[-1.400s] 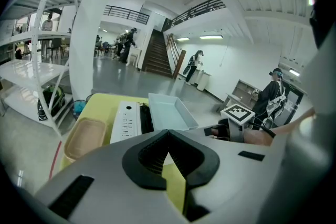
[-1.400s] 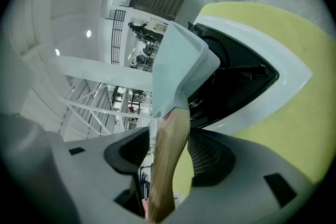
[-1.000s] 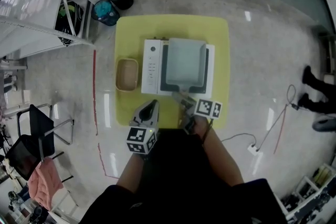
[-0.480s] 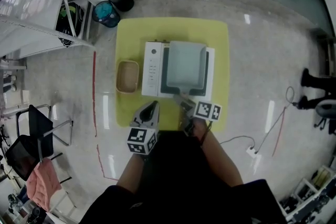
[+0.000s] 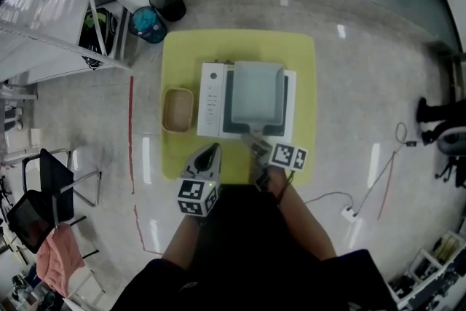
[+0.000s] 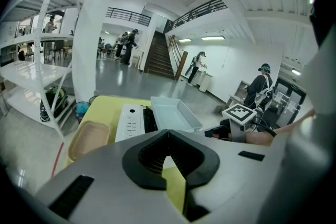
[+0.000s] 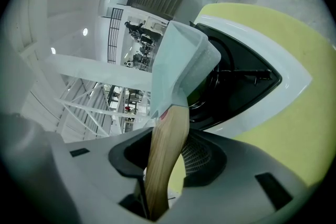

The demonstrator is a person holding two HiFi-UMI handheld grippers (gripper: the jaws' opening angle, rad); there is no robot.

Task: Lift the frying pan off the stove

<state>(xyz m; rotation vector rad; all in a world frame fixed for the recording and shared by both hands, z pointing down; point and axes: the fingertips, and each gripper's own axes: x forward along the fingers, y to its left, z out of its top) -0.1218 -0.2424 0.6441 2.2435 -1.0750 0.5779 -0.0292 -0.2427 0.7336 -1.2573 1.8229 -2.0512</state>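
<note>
Frying pan [image 5: 257,89] sat on the stove's [image 5: 211,100] right half in the head view. Left gripper view: the left gripper [image 6: 168,132] was clenched, empty. Right gripper view: the right gripper [image 7: 169,136], jaws just closing, grasped the wooden handle [image 7: 165,160]. Held that far out, the pan might sag or twist.

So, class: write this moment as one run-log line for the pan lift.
step: grasp | right gripper: jaws just closed onto wooden pan handle | frying pan: on stove, not yet lifted | left gripper: shut, empty

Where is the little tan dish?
In the head view, the tan dish lies on the yellow table, just left of the white stove.
</note>
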